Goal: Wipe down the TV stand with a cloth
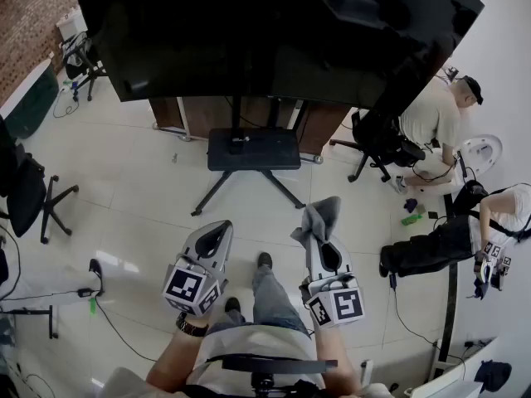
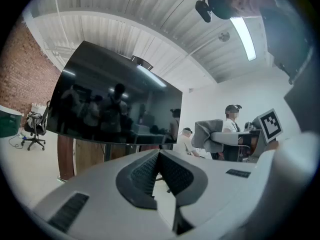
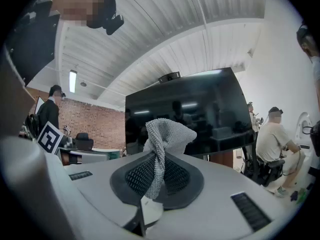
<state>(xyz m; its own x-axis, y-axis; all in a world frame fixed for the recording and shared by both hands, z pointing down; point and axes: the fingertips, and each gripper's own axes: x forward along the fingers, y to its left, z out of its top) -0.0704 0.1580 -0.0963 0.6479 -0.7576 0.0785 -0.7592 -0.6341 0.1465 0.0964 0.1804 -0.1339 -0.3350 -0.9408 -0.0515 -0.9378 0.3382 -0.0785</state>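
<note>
Pale tiled floor. The TV stand carries a black TV; an office chair crowds its right side (a seated person just beyond). Right gripper jaws clamp a grey cloth, well short of the stand. Left gripper jaws pressed together, empty.

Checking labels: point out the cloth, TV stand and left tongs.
cloth (image 3: 164, 136): right gripper view, bunched upper part.
TV stand (image 1: 270, 150): head view, bare black shelf.
left tongs (image 2: 159, 155): left gripper view, where the shut tips meet.
</note>
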